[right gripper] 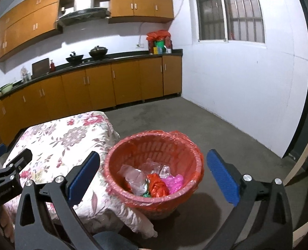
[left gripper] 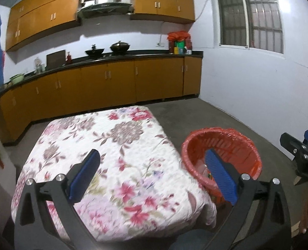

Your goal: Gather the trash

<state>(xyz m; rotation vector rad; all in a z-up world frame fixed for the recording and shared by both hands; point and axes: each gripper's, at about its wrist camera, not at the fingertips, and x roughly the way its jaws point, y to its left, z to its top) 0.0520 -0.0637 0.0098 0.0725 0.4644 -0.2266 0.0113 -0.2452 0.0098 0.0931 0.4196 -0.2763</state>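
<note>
A red plastic basket (right gripper: 154, 164) lined with a red bag stands on the floor right of the table; it also shows in the left wrist view (left gripper: 222, 152). Inside lie a crumpled clear plastic bottle (right gripper: 134, 177), clear wrap (right gripper: 156, 166), an orange bag (right gripper: 158, 185) and a pink bag (right gripper: 173, 182). My right gripper (right gripper: 154, 177) is open and empty, held above the basket. My left gripper (left gripper: 151, 177) is open and empty above the table (left gripper: 112, 145), which has a floral cloth with nothing on it. The right gripper's body (left gripper: 299, 158) shows at the right edge of the left wrist view.
Orange kitchen cabinets (left gripper: 112, 79) with a dark counter run along the back wall, holding two woks (left gripper: 108, 49) and jars. A white wall with a barred window (left gripper: 249, 16) is on the right. Grey concrete floor (right gripper: 195, 120) lies between the table and the walls.
</note>
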